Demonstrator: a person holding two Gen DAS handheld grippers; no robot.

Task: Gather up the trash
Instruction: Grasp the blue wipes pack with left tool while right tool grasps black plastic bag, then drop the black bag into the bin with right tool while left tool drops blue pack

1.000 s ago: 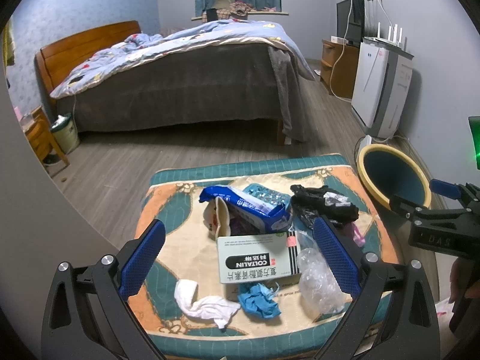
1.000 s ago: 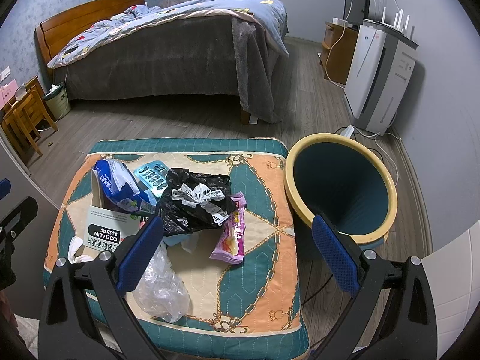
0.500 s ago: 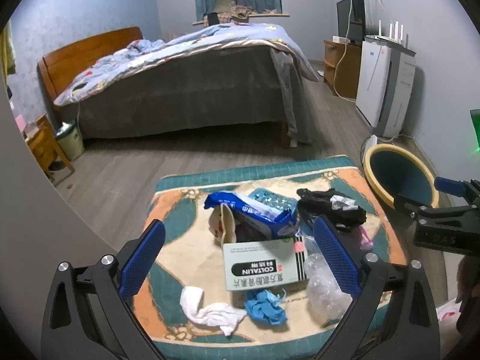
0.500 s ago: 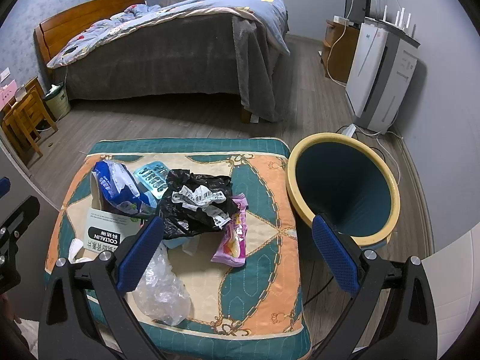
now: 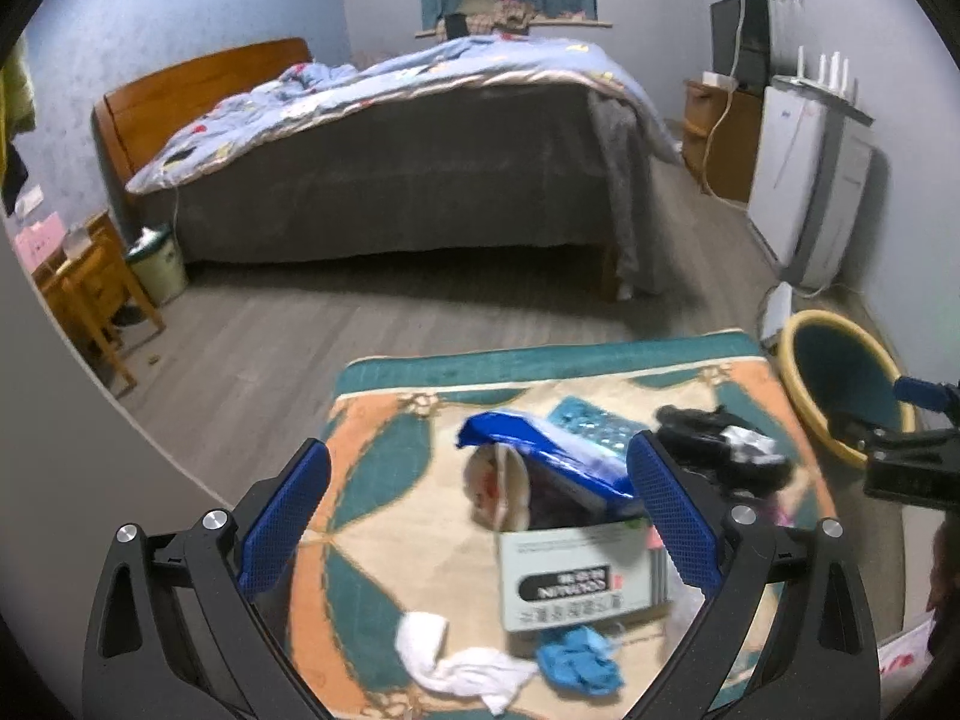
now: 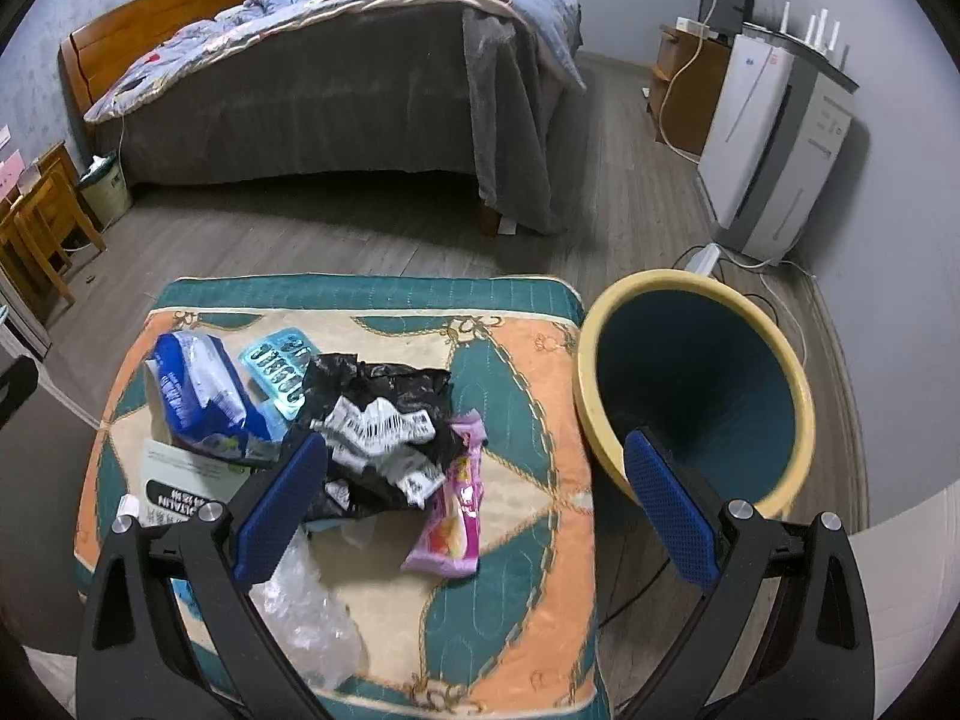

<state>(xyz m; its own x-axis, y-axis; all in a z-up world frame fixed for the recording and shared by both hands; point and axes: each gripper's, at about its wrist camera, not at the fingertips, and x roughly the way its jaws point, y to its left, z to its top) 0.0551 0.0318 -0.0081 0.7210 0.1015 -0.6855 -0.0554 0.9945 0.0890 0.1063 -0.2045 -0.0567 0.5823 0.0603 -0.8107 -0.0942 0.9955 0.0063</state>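
Trash lies on a patterned cushion: a black bag, a pink wrapper, a blue packet, a teal blister pack, a white box, clear plastic, a white tissue and a blue glove. A yellow-rimmed teal bin stands to the cushion's right. My left gripper is open and empty above the cushion's near left. My right gripper is open and empty above the near right, over the pink wrapper.
A bed stands beyond the cushion across bare wood floor. A white appliance and a cabinet stand by the right wall. A wooden nightstand and a small waste bin are at the left.
The left gripper has drawn back and tilted up and to the left, so the trash sits lower and to the right in its view. The right gripper has barely moved.
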